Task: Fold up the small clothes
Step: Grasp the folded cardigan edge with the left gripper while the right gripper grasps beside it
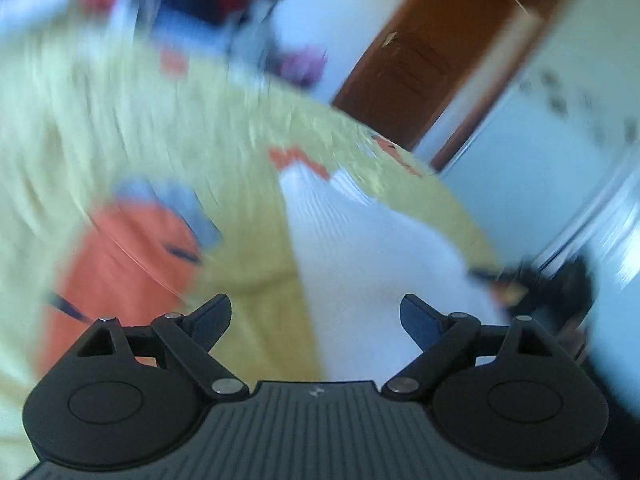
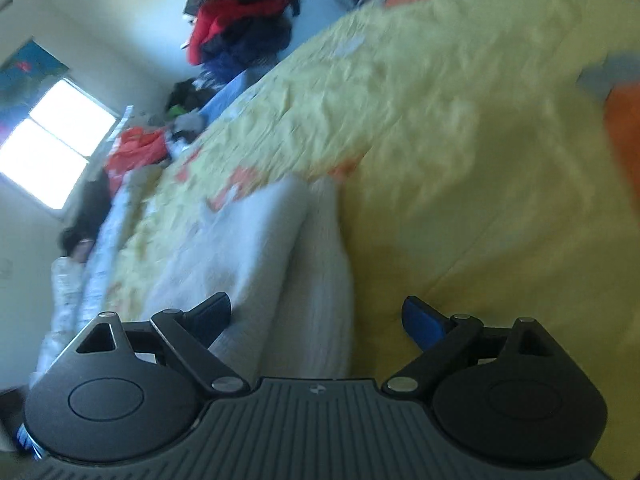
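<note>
White garment (image 2: 276, 264) lies near the yellow bedspread's (image 2: 460, 152) edge.

The left wrist view is smeared throughout: ahead of the left gripper (image 1: 316, 320), the white garment (image 1: 360, 260) shows no clear edges. To its left, the orange garment (image 1: 120, 272) blurs into the yellow bedspread (image 1: 140, 128). In the right wrist view, that orange garment (image 2: 624, 136) is cut off at the right edge, and the white garment's (image 2: 256, 248) near end hides behind the right gripper (image 2: 316, 320).
</note>
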A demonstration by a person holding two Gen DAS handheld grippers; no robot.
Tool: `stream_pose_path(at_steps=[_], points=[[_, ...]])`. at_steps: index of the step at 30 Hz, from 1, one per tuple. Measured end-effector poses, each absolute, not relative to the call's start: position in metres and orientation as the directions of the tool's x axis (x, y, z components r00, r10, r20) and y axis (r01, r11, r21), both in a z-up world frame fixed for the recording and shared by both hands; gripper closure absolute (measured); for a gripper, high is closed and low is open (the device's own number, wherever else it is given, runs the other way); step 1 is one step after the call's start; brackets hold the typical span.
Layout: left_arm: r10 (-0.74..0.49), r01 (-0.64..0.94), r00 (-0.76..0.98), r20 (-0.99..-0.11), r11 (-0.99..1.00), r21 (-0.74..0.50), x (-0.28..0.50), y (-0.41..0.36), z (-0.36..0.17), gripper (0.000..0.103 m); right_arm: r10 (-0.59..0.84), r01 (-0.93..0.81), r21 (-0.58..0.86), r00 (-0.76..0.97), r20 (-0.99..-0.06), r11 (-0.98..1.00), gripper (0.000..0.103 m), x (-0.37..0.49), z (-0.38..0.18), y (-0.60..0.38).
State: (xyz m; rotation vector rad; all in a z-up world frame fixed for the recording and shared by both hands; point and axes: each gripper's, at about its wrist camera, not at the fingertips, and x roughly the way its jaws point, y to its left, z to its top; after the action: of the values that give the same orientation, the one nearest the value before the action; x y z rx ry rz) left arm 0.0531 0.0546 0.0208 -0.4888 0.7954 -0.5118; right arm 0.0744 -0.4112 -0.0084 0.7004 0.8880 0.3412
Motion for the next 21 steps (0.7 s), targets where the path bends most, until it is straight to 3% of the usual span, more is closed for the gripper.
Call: stream_pose_path(at_steps=[6, 8, 9, 11, 13, 21], points=[[-0.739, 0.173, 0.415, -0.530, 0.636, -0.752, 0.117, 0.016, -0.024, 0.011, 0.689, -0.051, 0.777, 0.500, -0.524, 0.628, 0.005, 0.087, -0.020, -0.395], [-0.734, 0.172, 0.421, -0.532, 0.641, -0.748, 0.124, 0.002, -0.023, 0.012, 0.692, -0.064, 0.773, 0.496, -0.525, 0.632, 0.015, 0.088, -0.018, -0.387], [-0.710, 0.176, 0.434, -0.554, 0.670, -0.721, 0.124, -0.006, -0.019, 0.018, 0.671, -0.068, 0.746, 0.498, -0.550, 0.662, 0.030, 0.088, -0.015, -0.381], [-0.675, 0.194, 0.450, -0.584, 0.713, -0.674, 0.120, -0.012, -0.013, 0.030, 0.636, -0.107, 0.688, 0.502, -0.586, 0.718, 0.037, 0.084, -0.009, -0.369], [-0.660, 0.227, 0.471, -0.586, 0.732, -0.642, 0.114, -0.008, -0.002, 0.049, 0.630, -0.131, 0.675, 0.518, -0.578, 0.726, 0.047, 0.079, 0.000, -0.364], [-0.540, 0.224, 0.572, -0.617, 0.827, -0.516, 0.119, 0.040, 0.053, 0.052, 0.701, -0.241, 0.702, 0.517, -0.492, 0.671, 0.052, 0.099, 0.028, -0.314]])
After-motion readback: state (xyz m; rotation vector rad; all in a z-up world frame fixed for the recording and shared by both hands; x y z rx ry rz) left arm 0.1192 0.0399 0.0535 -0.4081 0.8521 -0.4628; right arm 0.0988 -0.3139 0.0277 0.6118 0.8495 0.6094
